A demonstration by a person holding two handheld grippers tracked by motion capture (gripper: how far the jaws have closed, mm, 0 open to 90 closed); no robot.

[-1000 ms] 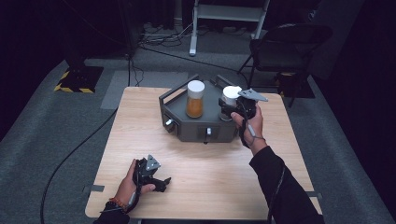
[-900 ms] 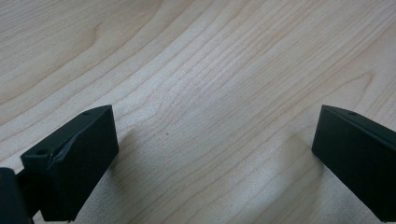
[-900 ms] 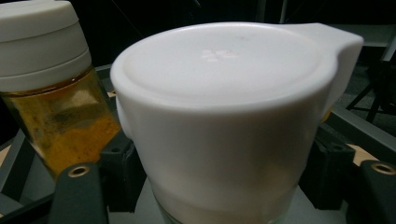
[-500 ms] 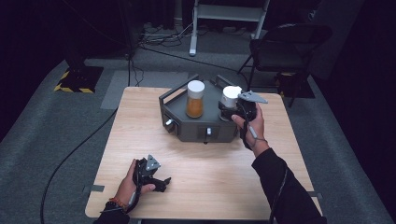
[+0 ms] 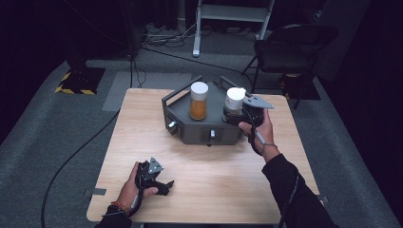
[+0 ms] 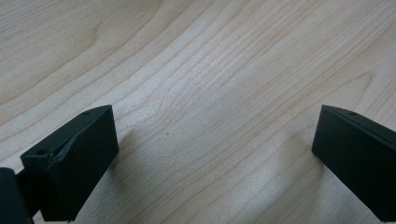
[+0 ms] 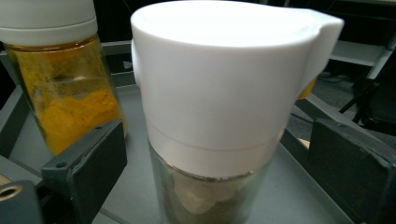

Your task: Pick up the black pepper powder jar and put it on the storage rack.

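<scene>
A glass jar with a wide white cap [image 7: 224, 102] stands on the dark grey rack [image 5: 190, 130] at the back of the table, at the rack's right end [image 5: 235, 100]. My right gripper [image 5: 239, 115] reaches around it. Its jaws have just been opening and now stand clear of the glass on both sides [image 7: 217, 186], so it is open with the jar between them. A second jar holding orange powder [image 5: 198, 100], also white-capped, stands to the left on the same rack [image 7: 60, 93]. My left gripper [image 5: 164, 185] rests low on the wood near the front edge, open and empty [image 6: 210, 158].
The rack has raised side walls [image 7: 116, 46] and two knobs on its front face [image 5: 212, 134]. A black chair [image 5: 290, 47] and a white stand [image 5: 228, 19] are behind the table, and cables run over the floor. Bare wood [image 5: 228, 175] lies between the rack and the front edge.
My right gripper has shifted very slightly toward the near side, with the white-capped jar still standing on the rack. The left hand and its gripper have stayed put.
</scene>
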